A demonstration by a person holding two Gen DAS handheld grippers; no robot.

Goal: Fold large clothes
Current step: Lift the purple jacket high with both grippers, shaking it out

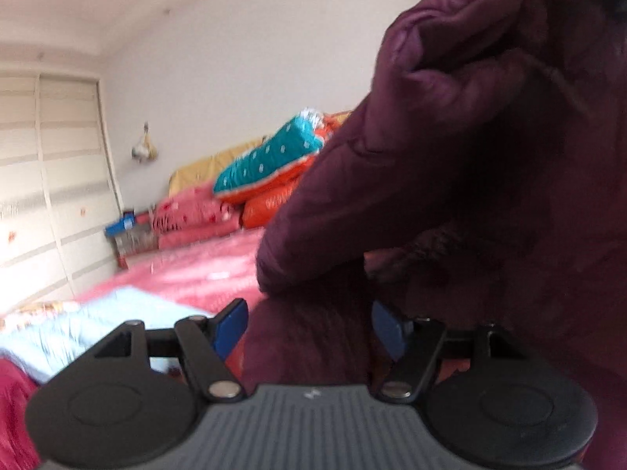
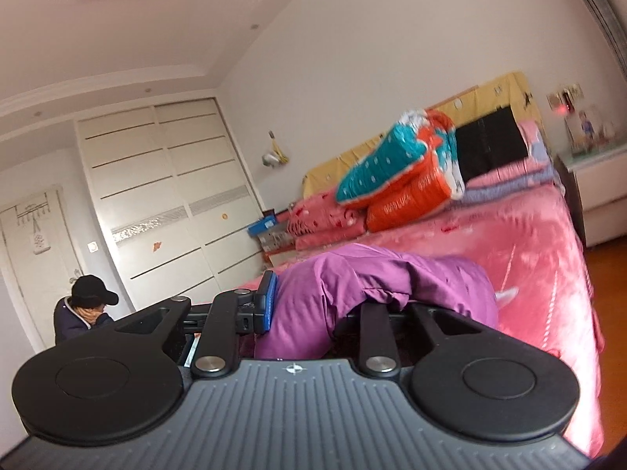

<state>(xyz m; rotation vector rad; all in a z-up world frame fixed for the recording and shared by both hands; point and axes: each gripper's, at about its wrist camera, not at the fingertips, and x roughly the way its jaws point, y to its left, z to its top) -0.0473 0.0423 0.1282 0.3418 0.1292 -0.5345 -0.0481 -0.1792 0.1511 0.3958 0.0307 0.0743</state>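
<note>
We carry two alike grippers: the left gripper (image 1: 309, 333) and right gripper (image 2: 313, 309). Each has a ribbed grey body, black round-ended linkage arms on silver pivot pins, and blue pads (image 1: 230, 327).

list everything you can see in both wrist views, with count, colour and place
puffy purple quilted jacket: 1, purple, bunched between both grippers above the bed
pink plush bedspread: 1, pink, covering the bed
folded quilts: a stack, teal, orange and pink, at the head of the bed
yellow headboard cover: 1, yellow, against the wall
pale blue cloth: 1, light blue, on the bed's near edge
white sliding wardrobe: 1, white, far wall
seated person in a black cap: 1, dark clothes, by the wardrobe
left gripper: 1, black with blue pads, on the jacket
right gripper: 1, same, on the jacket
</note>
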